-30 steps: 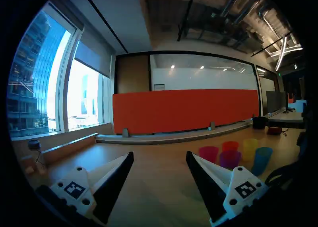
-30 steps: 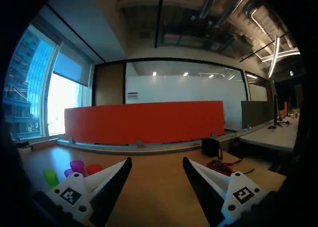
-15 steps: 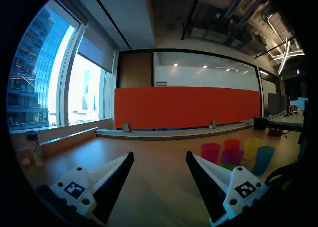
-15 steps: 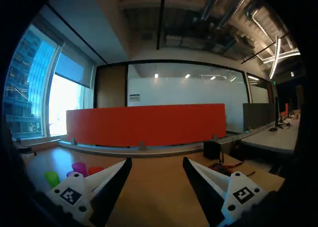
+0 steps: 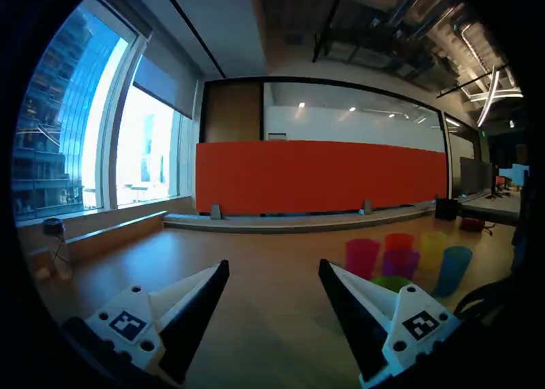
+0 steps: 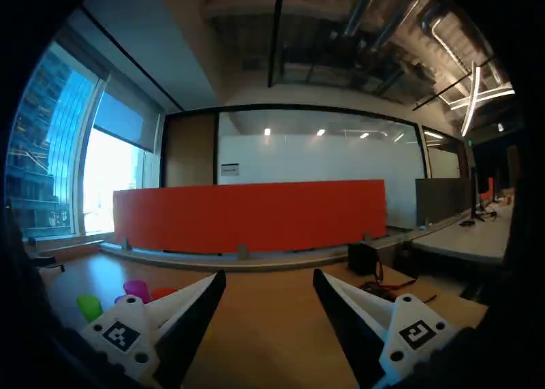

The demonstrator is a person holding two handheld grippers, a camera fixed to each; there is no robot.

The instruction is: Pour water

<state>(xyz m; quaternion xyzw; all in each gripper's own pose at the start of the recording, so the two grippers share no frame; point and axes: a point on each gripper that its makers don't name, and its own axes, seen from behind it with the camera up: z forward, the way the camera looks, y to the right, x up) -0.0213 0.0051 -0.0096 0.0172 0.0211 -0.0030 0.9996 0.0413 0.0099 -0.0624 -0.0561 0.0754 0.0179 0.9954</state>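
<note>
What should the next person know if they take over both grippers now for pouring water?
Left gripper: fingers open, holding nothing, over the wooden table.
Right gripper: fingers open, holding nothing.
Things: the coloured cups stand upright in a cluster on the table, ahead and to the right of the left gripper, untouched.
Done: nothing grasped, nothing poured. Whether any cup holds water cannot be told.
Left: probably reach for the cluster, grasp a cup with water, and pour it into another cup.

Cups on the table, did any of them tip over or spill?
No, nothing stands out. The colourful cups all look upright, bunched close together on the wooden table, and I see no puddle around them.
</note>
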